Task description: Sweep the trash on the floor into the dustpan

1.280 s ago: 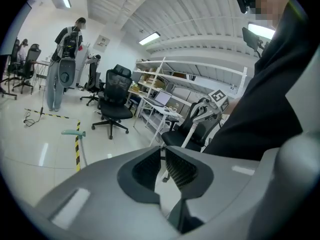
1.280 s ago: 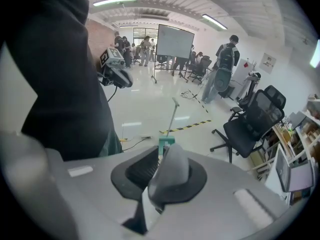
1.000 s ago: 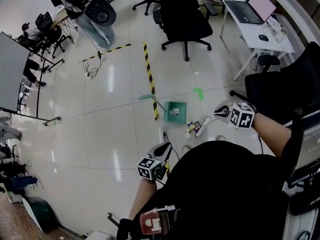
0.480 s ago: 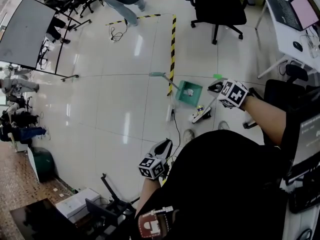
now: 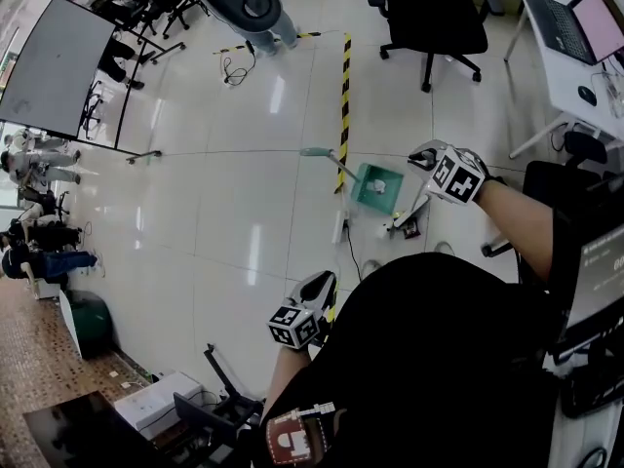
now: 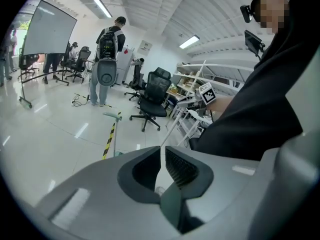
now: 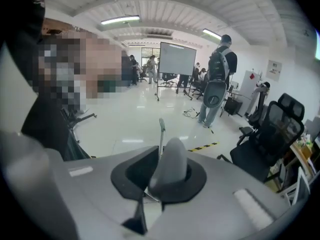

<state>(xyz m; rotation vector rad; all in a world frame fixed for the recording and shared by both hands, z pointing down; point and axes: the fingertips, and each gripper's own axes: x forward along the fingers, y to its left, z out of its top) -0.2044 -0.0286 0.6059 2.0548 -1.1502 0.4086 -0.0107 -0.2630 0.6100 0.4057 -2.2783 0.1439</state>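
A green dustpan stands on the white floor with its long handle slanting up to the left, and a scrap of white trash lies in it. My right gripper is shut on the top of the white broom handle. The broom head rests on the floor just nearer than the pan, beside a small dark scrap. In the right gripper view the handle's grey end fills the jaws. My left gripper hangs low by my body, shut and empty; its jaws leave only a thin slit.
Yellow-black tape runs across the floor beyond the pan. A white power strip and its cable lie left of the broom head. A black office chair, a white desk, a whiteboard and a standing person ring the area.
The head view has swung, so everything shifts in frame. The right gripper stays shut on the broom handle and sits slightly higher in frame. The left gripper has hardly moved.
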